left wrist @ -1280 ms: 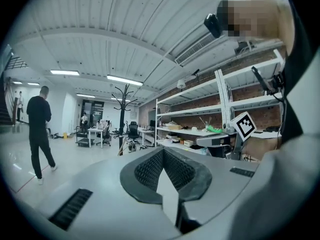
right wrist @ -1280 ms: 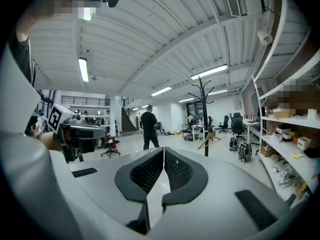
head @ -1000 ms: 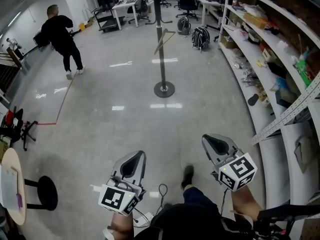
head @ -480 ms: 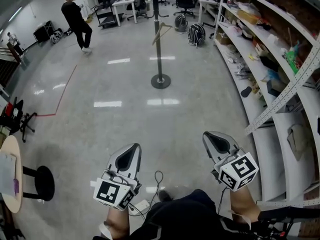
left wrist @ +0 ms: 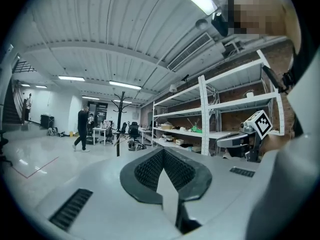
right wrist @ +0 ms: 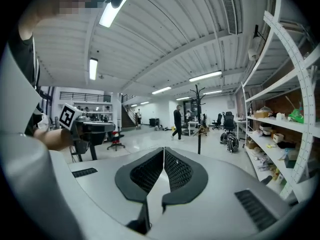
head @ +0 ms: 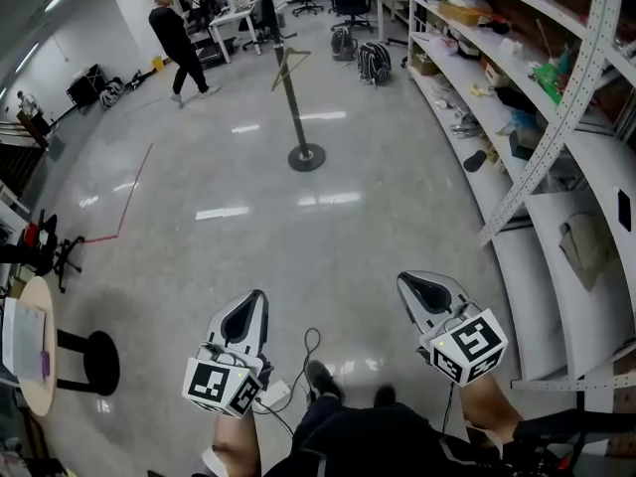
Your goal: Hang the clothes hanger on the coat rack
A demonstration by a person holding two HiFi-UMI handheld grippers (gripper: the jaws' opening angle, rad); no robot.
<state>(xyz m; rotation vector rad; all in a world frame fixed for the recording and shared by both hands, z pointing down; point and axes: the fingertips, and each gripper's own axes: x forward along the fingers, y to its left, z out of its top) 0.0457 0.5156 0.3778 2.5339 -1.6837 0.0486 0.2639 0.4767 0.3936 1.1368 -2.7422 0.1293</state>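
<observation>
The black coat rack (head: 288,87) stands far ahead on its round base (head: 306,157). A wooden hanger (head: 289,65) hangs against its pole. The rack (left wrist: 119,126) shows small in the left gripper view, and the right gripper view has the rack (right wrist: 198,121) with the hanger (right wrist: 203,130) on it. My left gripper (head: 248,311) and right gripper (head: 422,288) are held low in front of me, far from the rack. In each gripper view the left gripper (left wrist: 162,153) and the right gripper (right wrist: 163,153) have their pads together, shut, with nothing between them.
Long white shelving (head: 517,117) full of clutter runs along the right. A person in black (head: 179,38) walks at the back left, near desks and office chairs. Two backpacks (head: 373,63) lie beyond the rack. A round table (head: 25,366), black stool (head: 94,361) and floor cable (head: 310,351) are close.
In the head view the coat rack has slid left and a little up, and the shelving has swung closer on the right. The person in black walked rightward. Both grippers stay shut.
</observation>
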